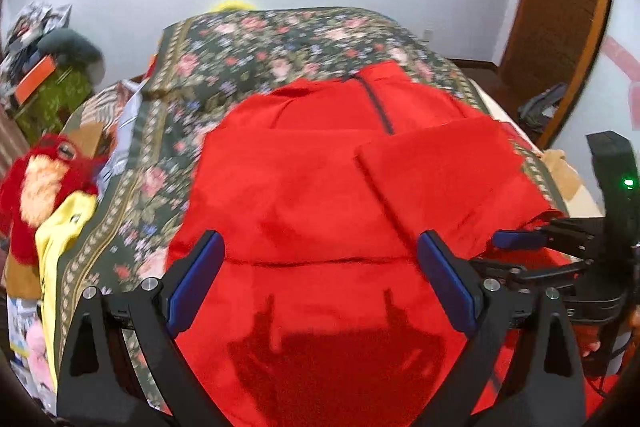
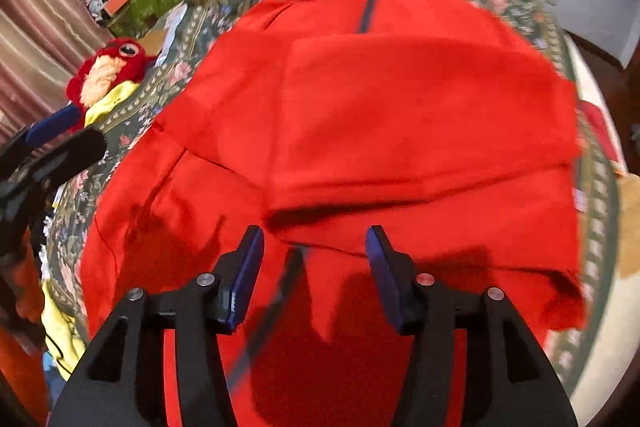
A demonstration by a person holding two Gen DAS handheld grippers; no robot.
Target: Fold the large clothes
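My left claw (image 1: 320, 275) and right claw (image 2: 316, 267), both spread and empty, hover over the partly folded red zippered garment (image 1: 320, 187) on the floral bedspread (image 1: 224, 67); red plush toy (image 1: 40, 183) lies leftward.

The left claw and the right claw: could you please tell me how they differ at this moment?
The left claw stands wide open; the right claw is open too, but with a narrower gap. The left claw hovers over a flat, single-layer stretch of the red garment, while the right claw points at the edge of a folded-over flap. Both have blue pads, hold nothing, and cast shadows on the cloth.
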